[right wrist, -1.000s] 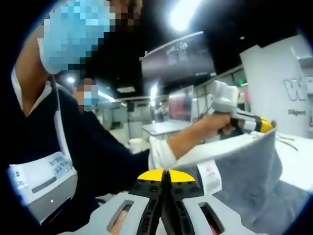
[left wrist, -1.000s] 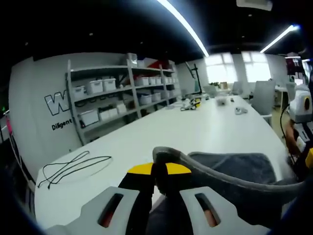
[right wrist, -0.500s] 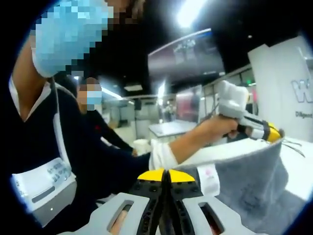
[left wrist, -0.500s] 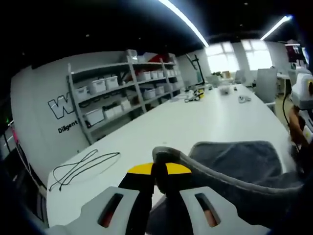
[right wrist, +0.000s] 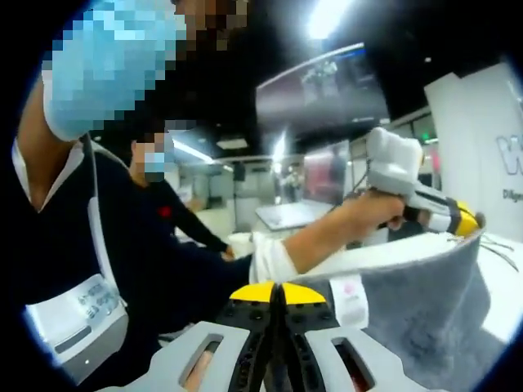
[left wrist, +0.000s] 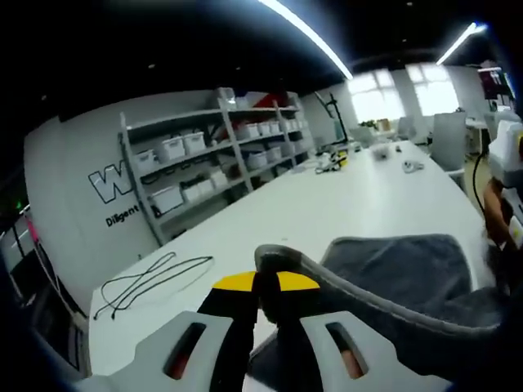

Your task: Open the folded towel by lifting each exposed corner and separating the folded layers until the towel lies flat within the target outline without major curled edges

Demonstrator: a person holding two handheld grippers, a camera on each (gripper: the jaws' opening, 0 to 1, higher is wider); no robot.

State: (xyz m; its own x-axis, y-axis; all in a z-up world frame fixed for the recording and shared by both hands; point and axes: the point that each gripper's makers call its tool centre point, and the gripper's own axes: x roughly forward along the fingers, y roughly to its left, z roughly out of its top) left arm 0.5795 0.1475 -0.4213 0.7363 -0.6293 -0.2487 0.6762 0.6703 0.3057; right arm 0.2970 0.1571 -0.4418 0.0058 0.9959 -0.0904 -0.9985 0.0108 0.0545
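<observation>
A grey towel (left wrist: 400, 282) hangs lifted over a long white table (left wrist: 327, 212). My left gripper (left wrist: 265, 286) is shut on one corner, and the towel's hemmed edge curves away to the right from its yellow-tipped jaws. My right gripper (right wrist: 279, 296) is shut on the opposite corner of the towel (right wrist: 417, 302), beside a white label (right wrist: 350, 298). In the right gripper view the taut top edge runs up to the other gripper (right wrist: 458, 222), held in a person's hand (right wrist: 368, 212) at the far right.
A black cable (left wrist: 151, 278) lies looped on the table's left part. Grey shelves (left wrist: 212, 163) with white bins line the wall behind. Small items sit at the table's far end (left wrist: 339, 159). A person in a dark top (right wrist: 90, 237) fills the left of the right gripper view.
Both views shifted slightly as the hands moved; the towel stays stretched between the two grippers, and the other gripper sits a little further right and lower in the right gripper view.
</observation>
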